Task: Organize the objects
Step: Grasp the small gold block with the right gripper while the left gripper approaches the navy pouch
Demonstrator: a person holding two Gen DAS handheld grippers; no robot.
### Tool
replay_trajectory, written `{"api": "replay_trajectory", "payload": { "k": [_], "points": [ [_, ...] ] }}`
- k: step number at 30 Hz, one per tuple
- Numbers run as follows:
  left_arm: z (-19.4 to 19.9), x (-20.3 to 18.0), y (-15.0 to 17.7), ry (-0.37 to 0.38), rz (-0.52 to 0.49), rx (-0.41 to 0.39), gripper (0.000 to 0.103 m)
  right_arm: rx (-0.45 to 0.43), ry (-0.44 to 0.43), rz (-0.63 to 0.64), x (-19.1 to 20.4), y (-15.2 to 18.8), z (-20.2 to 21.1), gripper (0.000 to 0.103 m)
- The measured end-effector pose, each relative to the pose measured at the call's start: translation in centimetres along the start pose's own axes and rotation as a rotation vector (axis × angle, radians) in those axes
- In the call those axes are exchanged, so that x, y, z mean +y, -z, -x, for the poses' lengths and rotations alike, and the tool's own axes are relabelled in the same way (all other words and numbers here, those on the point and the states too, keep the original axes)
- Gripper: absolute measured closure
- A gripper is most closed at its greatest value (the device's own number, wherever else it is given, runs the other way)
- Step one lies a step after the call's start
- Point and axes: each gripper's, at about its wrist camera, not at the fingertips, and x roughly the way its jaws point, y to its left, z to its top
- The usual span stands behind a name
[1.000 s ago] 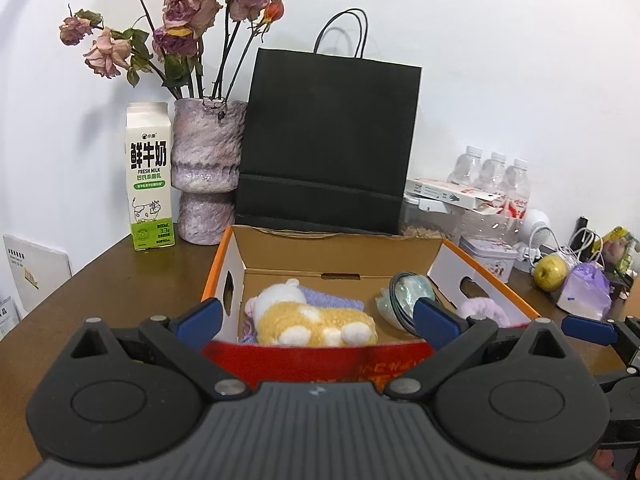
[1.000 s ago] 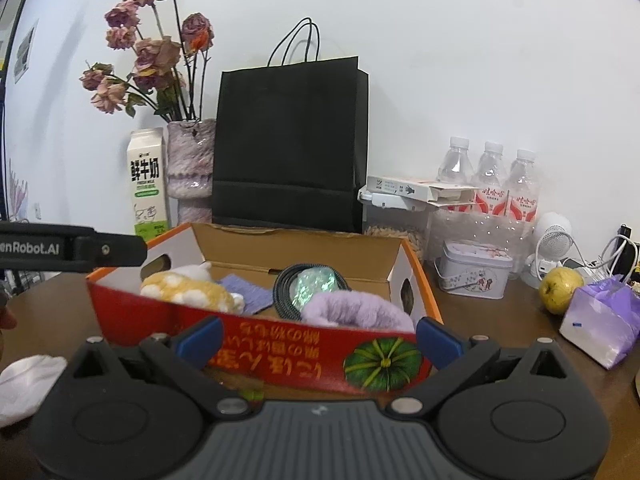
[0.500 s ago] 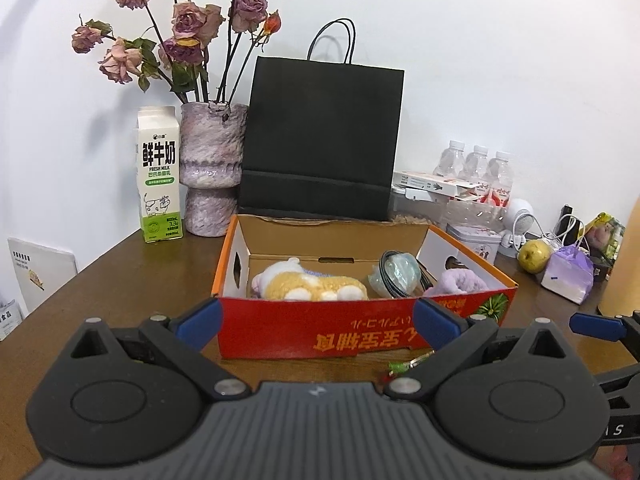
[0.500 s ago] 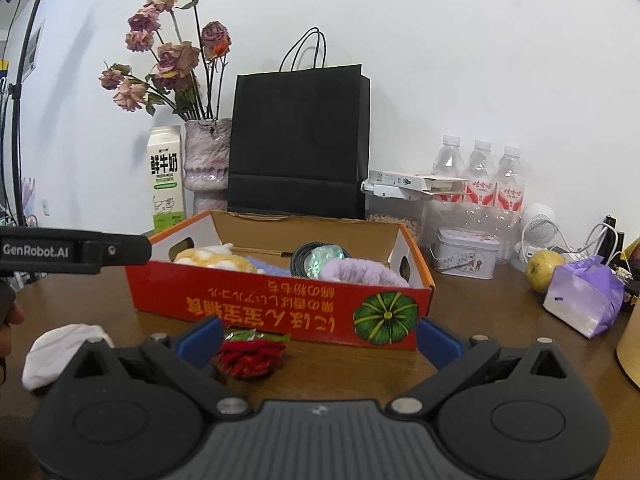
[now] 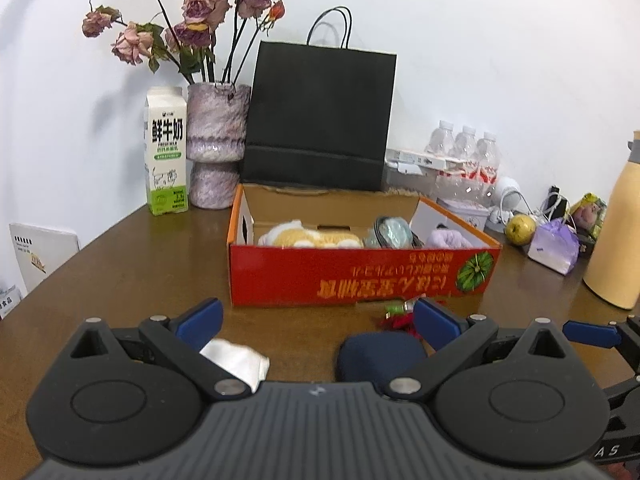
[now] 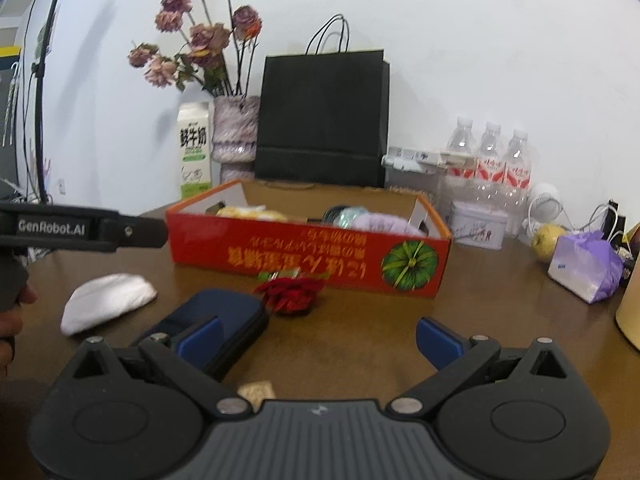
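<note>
A red cardboard box stands open on the brown table and holds a yellow plush toy, a round shiny item and a purple fluffy item. In front of it lie a red rose, a dark blue case and a white cloth. My left gripper is open and empty, above the cloth and case. My right gripper is open and empty; its left finger is over the case.
Behind the box stand a black paper bag, a vase of dried roses and a milk carton. To the right are water bottles, a tin, an apple, a purple tissue pack and a yellow flask.
Both grippers have pulled back from the box and away from it. The rose, the blue case and the white cloth on the table have come into view.
</note>
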Motion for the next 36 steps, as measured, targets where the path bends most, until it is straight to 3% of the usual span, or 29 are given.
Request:
{"api": "replay_trajectory", "payload": {
  "k": [11,17,22,26,29,32,33,36],
  "points": [
    [2.0,1.6,2.6,0.008,-0.014,0.080,0.000,0.018,0.006,-0.038,0.1,1.9,2.6,0.000],
    [2.7,2.9,3.4,0.004,-0.026,0.107,0.000,0.076,-0.021,0.009,1.2,1.9,2.1,0.003],
    [2.8,3.3,3.6,0.006,-0.016,0.104,0.000,0.211,-0.047,0.000,1.1,1.9,-0.2,0.026],
    [2.7,3.2,3.7,0.014,-0.019,0.106,0.000,0.238,-0.059,-0.023,1.0,2.1,-1.1,0.027],
    [2.7,3.1,3.9,0.016,-0.023,0.109,0.000,0.235,-0.073,-0.012,1.5,2.0,-1.3,0.032],
    [2.7,2.9,4.0,0.021,-0.028,0.114,0.000,0.221,-0.092,0.003,1.9,1.8,-1.3,0.062],
    [2.6,2.9,4.0,0.023,-0.031,0.114,0.000,0.215,-0.100,0.011,2.1,1.8,-1.2,0.081],
    [2.6,2.8,4.1,0.022,-0.033,0.116,0.000,0.203,-0.082,0.022,2.3,1.5,-1.0,0.083]
  ]
}}
